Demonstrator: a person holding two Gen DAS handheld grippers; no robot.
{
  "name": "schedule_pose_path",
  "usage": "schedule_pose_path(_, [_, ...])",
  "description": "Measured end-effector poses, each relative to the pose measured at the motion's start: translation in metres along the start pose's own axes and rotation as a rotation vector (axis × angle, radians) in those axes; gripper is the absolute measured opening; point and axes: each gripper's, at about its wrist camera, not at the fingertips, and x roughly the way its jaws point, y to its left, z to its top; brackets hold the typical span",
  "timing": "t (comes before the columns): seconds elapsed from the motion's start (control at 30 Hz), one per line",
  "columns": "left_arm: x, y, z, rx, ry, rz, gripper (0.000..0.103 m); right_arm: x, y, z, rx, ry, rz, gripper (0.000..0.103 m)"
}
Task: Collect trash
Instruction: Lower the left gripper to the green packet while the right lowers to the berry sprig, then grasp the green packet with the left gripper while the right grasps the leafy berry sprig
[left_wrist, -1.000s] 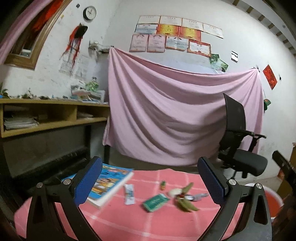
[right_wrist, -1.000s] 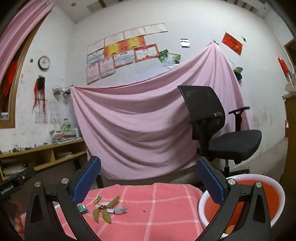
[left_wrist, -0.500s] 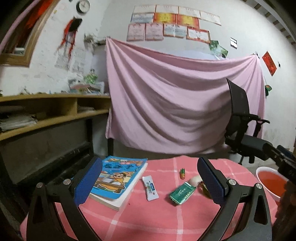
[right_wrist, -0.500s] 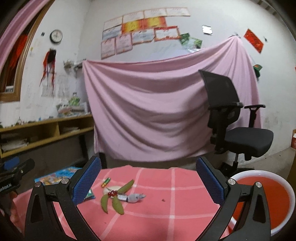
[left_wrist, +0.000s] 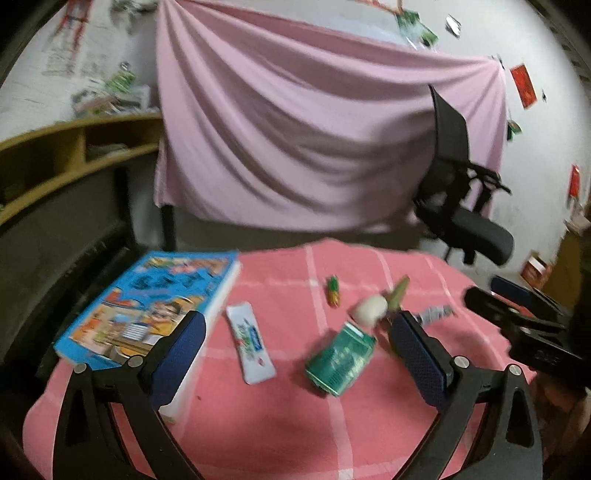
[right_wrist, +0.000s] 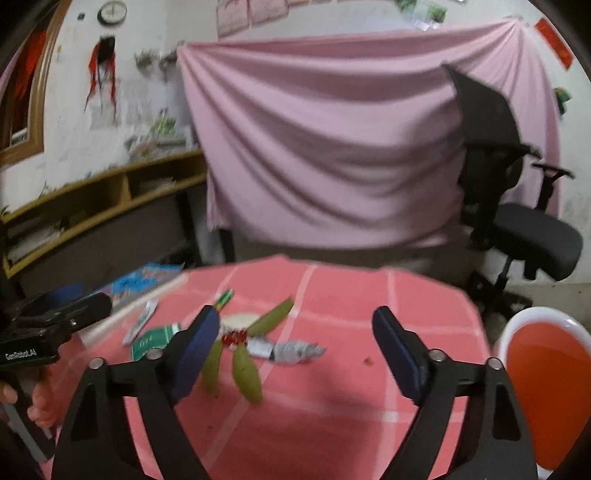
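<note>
the pink sheet (right_wrist: 332, 147) hangs across the back wall, with the black chair (right_wrist: 517, 206) at its right and a wooden shelf (right_wrist: 110, 199) along the left wall. in front of me is the surface (right_wrist: 332, 387), covered in a pink checked cloth, and the trash lies scattered over its middle. beside the surface on the right stands a red bin (right_wrist: 543, 391) with a white rim, well apart from the litter.

my left tongs (left_wrist: 295, 354) are spread wide with nothing between them, hovering over the near left part of the surface; my right tongs (right_wrist: 295, 354) are just as wide and hold nothing, hovering above the leaves.

a blue picture book (left_wrist: 147, 310) lies at the left edge, its near corner behind my left finger. just right of it is a white sachet (left_wrist: 250, 347), then a green packet (left_wrist: 340, 362) lying tilted. touching the packet's far end is a pale round lump (left_wrist: 369, 309). green leaves (right_wrist: 243, 369) fan out around a small red cluster (right_wrist: 233, 337), and a crumpled grey wrapper (right_wrist: 288, 350) lies just right of them. farther back, near the middle, is a small green and orange tube (left_wrist: 333, 291). a tiny brown crumb (right_wrist: 368, 360) sits alone to the right of the wrapper.
</note>
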Motion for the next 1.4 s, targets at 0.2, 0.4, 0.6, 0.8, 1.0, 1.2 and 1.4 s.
schedule_pose_path(0.2, [0.017, -0.003, -0.003, -0.001, 0.095, -0.078, 0.067, 0.026, 0.008, 0.002, -0.037, 0.1, 0.09, 0.057])
schedule_pose_path(0.4, [0.025, -0.006, -0.003, 0.006, 0.158, -0.161, 0.066, 0.039, 0.013, 0.002, -0.055, 0.152, 0.152, 0.051])
schedule_pose_path(0.6, [0.043, -0.014, -0.003, 0.026, 0.251, -0.168, 0.049, 0.053, 0.016, 0.002, -0.061, 0.209, 0.193, 0.05])
schedule_pose_path(0.8, [0.051, -0.017, -0.001, 0.044, 0.286, -0.157, 0.039, 0.065, 0.023, 0.005, -0.084, 0.243, 0.207, 0.05])
schedule_pose_path(1.0, [0.045, -0.002, -0.003, -0.029, 0.265, -0.138, 0.037, 0.074, 0.025, 0.003, -0.096, 0.28, 0.203, 0.021])
schedule_pose_path(1.2, [0.026, 0.01, 0.002, -0.113, 0.18, -0.124, 0.036, 0.063, 0.021, 0.002, -0.094, 0.234, 0.181, 0.01])
schedule_pose_path(1.4, [0.007, 0.004, 0.004, -0.146, 0.067, -0.109, 0.036, 0.039, 0.02, 0.004, -0.093, 0.117, 0.168, 0.01])
